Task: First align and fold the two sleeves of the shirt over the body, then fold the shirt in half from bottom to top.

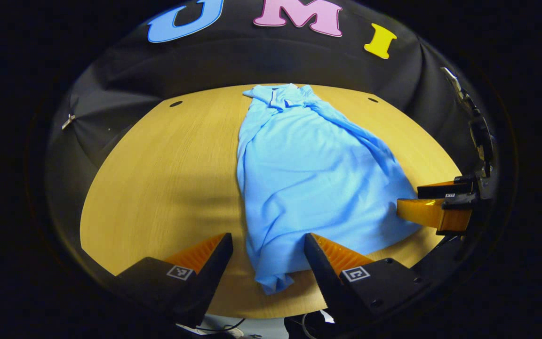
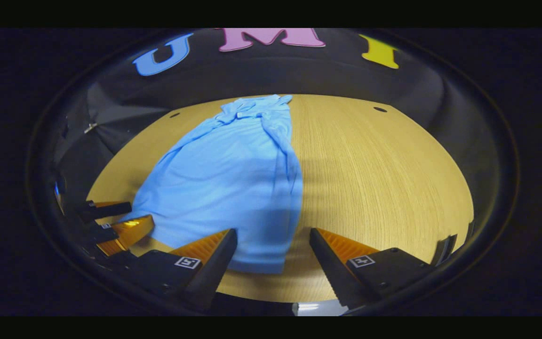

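A light blue shirt (image 1: pixel 308 179) lies lengthwise on the wooden table (image 1: pixel 158 179), collar at the far end, with ridges of folded cloth along both long sides. My left gripper (image 1: pixel 268 252) is open just above the table, and the shirt's near left hem corner lies between its fingers without being pinched. The right gripper (image 1: pixel 410 200) shows farther right at the other hem corner. In the right gripper view the shirt (image 2: pixel 224 188) fills the left half. My right gripper (image 2: pixel 273 247) is open over its near right hem corner, and the left gripper (image 2: pixel 140 215) sits at the far left.
Two small dark holes (image 1: pixel 176 103) (image 1: pixel 372 100) mark the table's far corners. The table's front edge (image 1: pixel 252 313) runs just below my fingers, with cables (image 1: pixel 224 327) beneath it. Bare wood (image 2: pixel 384 179) stretches right of the shirt. Black cloth walls surround the table.
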